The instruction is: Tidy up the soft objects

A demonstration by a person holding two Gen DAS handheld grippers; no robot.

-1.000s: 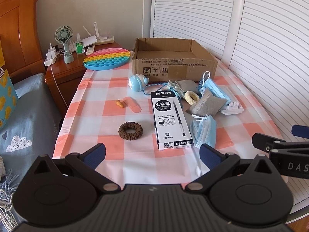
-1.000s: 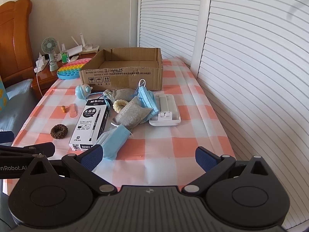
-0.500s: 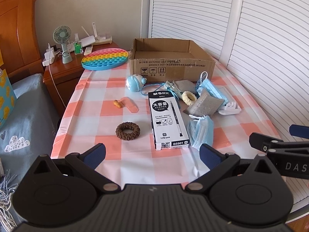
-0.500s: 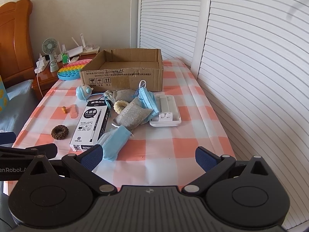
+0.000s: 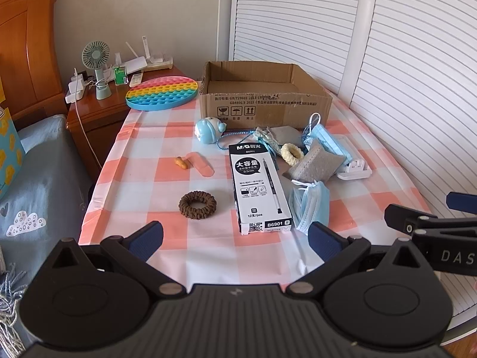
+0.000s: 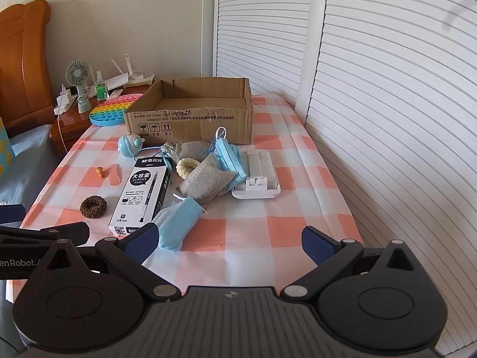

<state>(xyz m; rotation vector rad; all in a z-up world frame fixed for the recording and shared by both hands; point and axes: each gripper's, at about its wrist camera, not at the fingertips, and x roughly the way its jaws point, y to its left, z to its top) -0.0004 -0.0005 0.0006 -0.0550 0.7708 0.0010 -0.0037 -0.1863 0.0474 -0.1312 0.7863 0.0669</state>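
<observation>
Both tools hang at the near edge of the worktop (image 6: 268,208) with nothing between their fingers: the left hand-held gripper (image 5: 235,238) has its blue pads spread wide, and so does the right hand-held gripper (image 6: 229,243). Taking the black-and-white pen box (image 5: 261,188) as the landmark, the soft things lie to either side of it. The crumpled blue face mask (image 6: 179,223) sits against the box's near right corner, its long axis running toward the far right, and its near end lies just beside the right tool's left fingertip (image 6: 141,243). That makes the right tool plainly the closer one for this piece. The brown scrunchie (image 5: 197,205) lies alone left of the box, straight ahead of the left tool's left finger, so it falls more naturally to the left hand. Beyond the box's far right corner are the grey sachet (image 6: 205,182), a cream scrunchie (image 6: 186,167) and a second blue mask (image 6: 231,156), overlapping in a heap. The open cardboard box (image 6: 190,119) stands behind them all, likely the place for them, and I can see nothing soft in it yet.
</observation>
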